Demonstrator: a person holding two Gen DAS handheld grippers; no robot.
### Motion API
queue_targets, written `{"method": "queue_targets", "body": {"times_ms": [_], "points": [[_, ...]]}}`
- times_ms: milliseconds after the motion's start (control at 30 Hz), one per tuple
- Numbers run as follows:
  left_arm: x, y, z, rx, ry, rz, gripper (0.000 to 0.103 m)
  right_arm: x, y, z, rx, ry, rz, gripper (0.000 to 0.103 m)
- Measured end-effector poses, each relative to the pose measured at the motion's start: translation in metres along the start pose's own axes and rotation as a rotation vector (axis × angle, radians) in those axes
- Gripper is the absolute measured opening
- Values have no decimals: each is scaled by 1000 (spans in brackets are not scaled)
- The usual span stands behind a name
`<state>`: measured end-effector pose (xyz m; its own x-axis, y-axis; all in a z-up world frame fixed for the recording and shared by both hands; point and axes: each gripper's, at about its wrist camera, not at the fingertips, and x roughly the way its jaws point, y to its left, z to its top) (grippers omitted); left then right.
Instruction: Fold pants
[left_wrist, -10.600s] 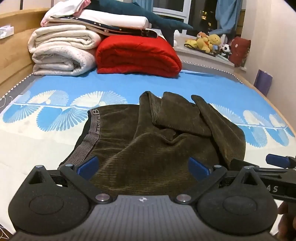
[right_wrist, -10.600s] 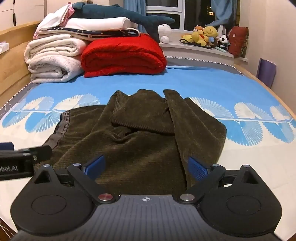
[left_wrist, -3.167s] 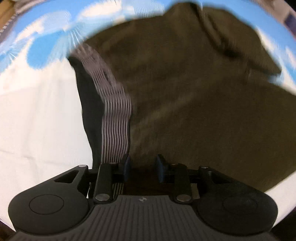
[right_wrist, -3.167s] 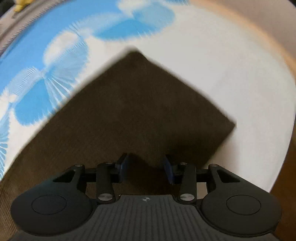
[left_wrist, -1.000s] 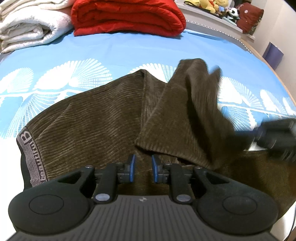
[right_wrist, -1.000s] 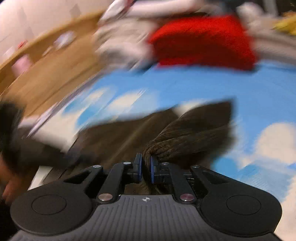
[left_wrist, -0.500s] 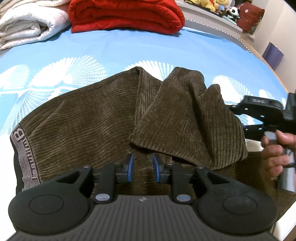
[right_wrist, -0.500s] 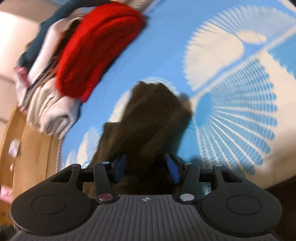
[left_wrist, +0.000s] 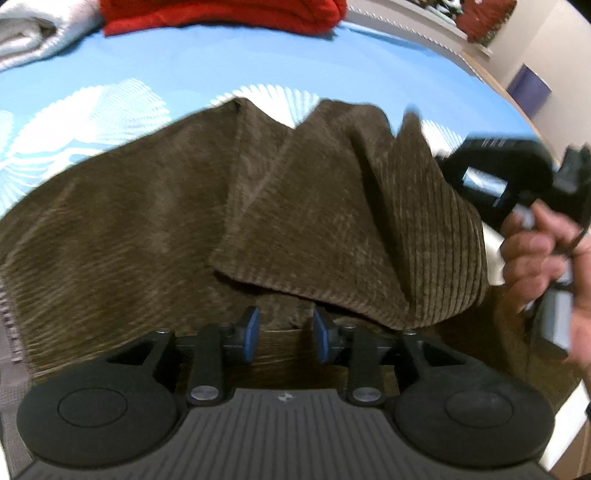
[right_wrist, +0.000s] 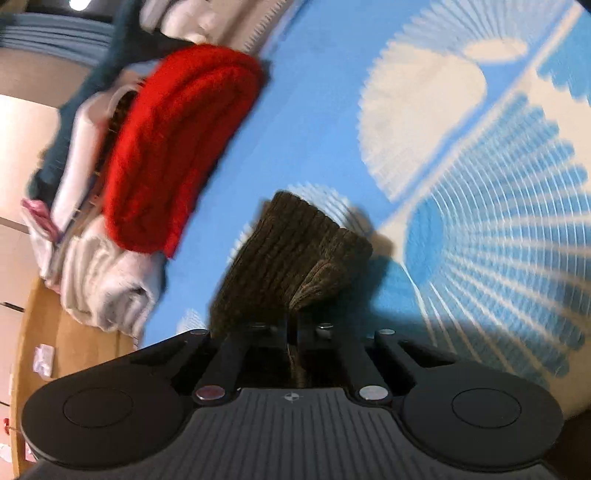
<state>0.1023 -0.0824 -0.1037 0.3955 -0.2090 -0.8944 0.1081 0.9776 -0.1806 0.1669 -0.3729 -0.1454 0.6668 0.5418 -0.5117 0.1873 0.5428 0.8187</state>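
Observation:
Dark brown corduroy pants (left_wrist: 155, 229) lie on the blue and white bed sheet (left_wrist: 184, 66). One leg (left_wrist: 343, 206) is folded back over the rest. My left gripper (left_wrist: 284, 332) sits low over the pants with its blue pads a small way apart and nothing between them. My right gripper (right_wrist: 291, 328) is shut on a bunched leg end of the pants (right_wrist: 295, 254) and holds it above the sheet. In the left wrist view the right gripper's body (left_wrist: 517, 173) and the hand holding it show at the right.
A red folded blanket (right_wrist: 177, 147) and white folded quilts (right_wrist: 107, 295) are stacked at the head of the bed. A wooden bed frame (right_wrist: 48, 354) runs along the far side. A purple bag (left_wrist: 528, 83) stands by the wall.
The right gripper closed on the leg end of the pants, having been open half a second ago. The left gripper opened a little wider and moved lower toward the pants.

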Motion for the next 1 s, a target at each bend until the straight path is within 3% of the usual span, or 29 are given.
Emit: {"method": "queue_targets", "body": {"times_ms": [67,167,233,300,333,400,467,533,667,733,800,967,1000], "points": [[9,-6,1,37,10,-5,50,-9,8,11,-26,-41,20,3],[19,-16,3,74,-4,13,52,-38,24,35,-30,-155,97,3],[22,-19,5,78,-13,11,52,-72,35,54,-44,-308,102,3],[22,-21,7,80,-34,10,52,-118,32,65,-50,-565,6,2],[21,-22,8,81,-42,9,52,-135,27,69,-48,-661,-88,2],[23,-25,10,82,-61,6,52,-154,6,80,-12,-752,-336,3],[25,-28,12,85,-78,10,52,-159,-28,90,85,-727,-480,5],[29,-33,17,88,-94,12,52,-155,-67,97,202,-649,-514,7],[36,-40,21,105,-136,32,52,-142,-113,104,291,-545,-505,7],[42,-41,23,116,-151,45,52,-138,-122,111,313,-514,-478,15],[46,-43,24,127,-159,53,52,-139,-129,113,323,-508,-442,37],[64,-44,22,173,-111,127,50,-136,-137,119,302,-491,-433,40],[68,-42,22,178,-92,155,40,-140,-139,117,300,-489,-432,39]]}}
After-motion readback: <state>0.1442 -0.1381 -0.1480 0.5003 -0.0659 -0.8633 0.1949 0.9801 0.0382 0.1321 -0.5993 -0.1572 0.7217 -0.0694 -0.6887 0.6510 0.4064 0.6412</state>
